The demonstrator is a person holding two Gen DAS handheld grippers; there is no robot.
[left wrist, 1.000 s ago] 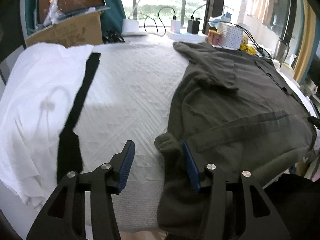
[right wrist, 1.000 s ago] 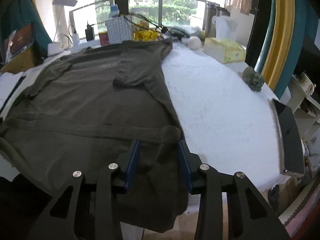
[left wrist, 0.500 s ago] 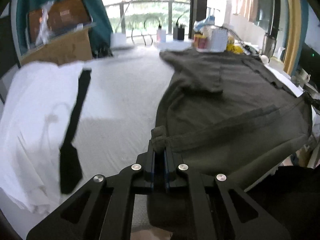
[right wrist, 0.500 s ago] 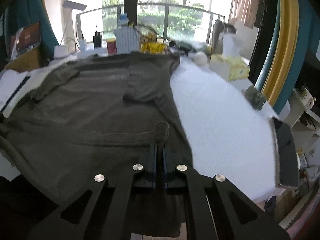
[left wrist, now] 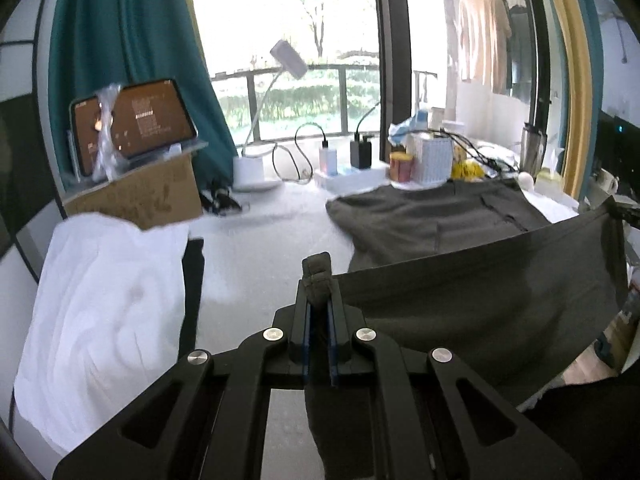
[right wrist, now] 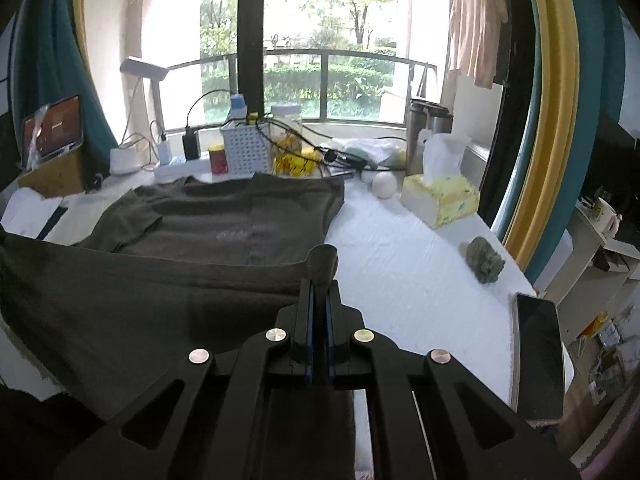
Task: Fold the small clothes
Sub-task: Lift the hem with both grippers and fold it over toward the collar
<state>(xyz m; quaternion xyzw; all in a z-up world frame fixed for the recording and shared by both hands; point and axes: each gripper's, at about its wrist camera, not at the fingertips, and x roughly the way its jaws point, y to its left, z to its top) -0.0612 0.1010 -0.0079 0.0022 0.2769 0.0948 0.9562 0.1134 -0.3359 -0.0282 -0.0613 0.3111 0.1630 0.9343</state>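
A dark olive T-shirt (left wrist: 460,292) (right wrist: 168,280) lies on the white-covered table, its near hem raised off the surface. My left gripper (left wrist: 318,292) is shut on the hem's left corner, a bunch of cloth poking up between the blue pads. My right gripper (right wrist: 319,286) is shut on the right corner in the same way. The hem hangs taut between the two as a straight edge, and the shirt's far part with collar and sleeves still rests flat on the table (right wrist: 400,264).
A white garment (left wrist: 104,312) with a black strip (left wrist: 192,280) lies at the left. Cardboard box (left wrist: 140,196) with a tablet, a lamp, chargers, basket and cans crowd the far edge. A tissue box (right wrist: 440,200), a green wad (right wrist: 486,262) and a phone (right wrist: 538,356) sit at the right.
Both grippers closed on the shirt's near hem corners, then rose, lifting the hem off the table; the views tilted up toward the window.
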